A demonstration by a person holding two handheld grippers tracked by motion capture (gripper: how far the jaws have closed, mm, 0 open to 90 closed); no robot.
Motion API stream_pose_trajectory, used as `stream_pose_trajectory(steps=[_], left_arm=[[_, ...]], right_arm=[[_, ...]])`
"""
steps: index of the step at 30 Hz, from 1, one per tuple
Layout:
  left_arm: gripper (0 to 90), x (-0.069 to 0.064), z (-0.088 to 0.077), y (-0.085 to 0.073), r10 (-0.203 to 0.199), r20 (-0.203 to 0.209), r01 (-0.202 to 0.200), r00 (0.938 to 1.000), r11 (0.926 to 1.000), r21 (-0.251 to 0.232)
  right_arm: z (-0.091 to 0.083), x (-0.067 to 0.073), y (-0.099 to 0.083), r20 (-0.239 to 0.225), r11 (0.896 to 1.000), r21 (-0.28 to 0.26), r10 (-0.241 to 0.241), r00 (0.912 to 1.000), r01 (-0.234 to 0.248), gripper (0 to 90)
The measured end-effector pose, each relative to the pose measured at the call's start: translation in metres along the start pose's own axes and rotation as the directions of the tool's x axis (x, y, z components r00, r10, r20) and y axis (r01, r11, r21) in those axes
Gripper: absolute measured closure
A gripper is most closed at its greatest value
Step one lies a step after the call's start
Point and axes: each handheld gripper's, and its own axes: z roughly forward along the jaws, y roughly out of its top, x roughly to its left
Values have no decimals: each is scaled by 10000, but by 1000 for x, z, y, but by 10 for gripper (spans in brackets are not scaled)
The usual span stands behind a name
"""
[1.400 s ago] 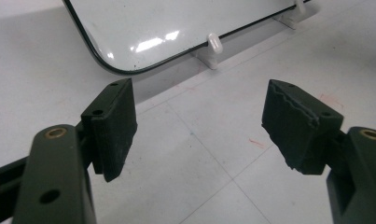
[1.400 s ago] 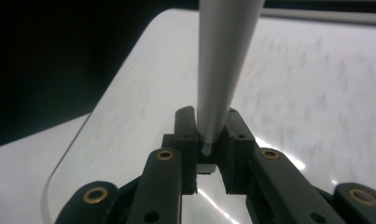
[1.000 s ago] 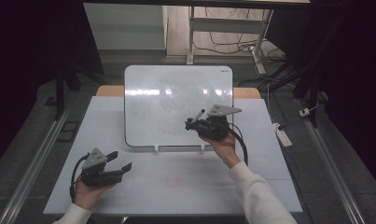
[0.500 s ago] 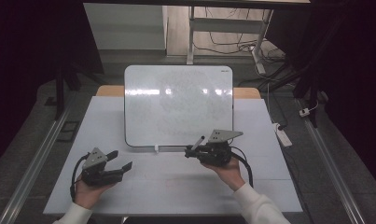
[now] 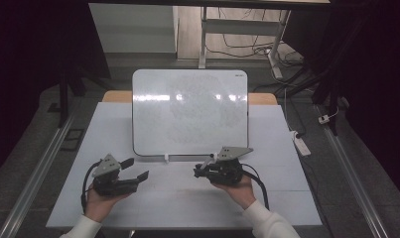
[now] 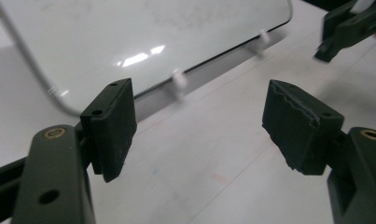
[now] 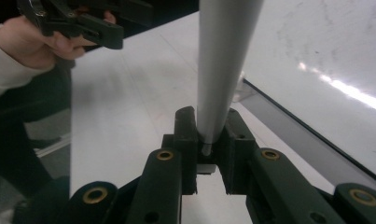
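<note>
A white whiteboard stands tilted at the back of the white table; faint wiped smears mark its face. My right gripper hovers just in front of the board's lower edge, shut on a grey marker. In the right gripper view the marker rises from between the closed jaws of the right gripper, with the whiteboard to its right. My left gripper rests low at the front left, open. Nothing lies between the jaws of the left gripper, which face the whiteboard.
Small white feet hold up the board's bottom edge. A power strip and cables lie on the floor to the right. Desk legs stand behind the table. The other hand holds its gripper at the upper left of the right gripper view.
My right gripper has drawn back from the whiteboard's face, toward the person and down to just in front of the board's lower edge, marker still held. The left gripper has stayed put.
</note>
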Motion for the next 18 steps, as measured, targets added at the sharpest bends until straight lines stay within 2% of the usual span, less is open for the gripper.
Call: stream_pose_trajectory(steps=[3, 5, 9, 15, 18], left_arm=[[263, -5, 11, 12, 80, 334, -82, 9994, 9999, 71], [264, -9, 17, 20, 114, 525, -117, 9986, 9999, 57], [264, -23, 27, 34, 387, 880, -374, 9954, 9992, -156], [284, -45, 38, 49, 1033, 1445, -988, 9841, 9944, -379], [300, -56, 45, 56, 1317, 1678, -1247, 9770, 9909, -515]], right_arm=[[5, 0, 2, -52, 9999, 114, -28, 10000, 29, 785], [7, 0, 3, -164, 9999, 64, 122, 9998, -121, 785], [11, 1, 2, -430, 9999, 74, 95, 9990, -92, 785], [21, 4, 6, -807, 9999, 150, -45, 9967, 57, 785], [26, 5, 5, -1044, 9998, 187, 83, 9945, -64, 785]])
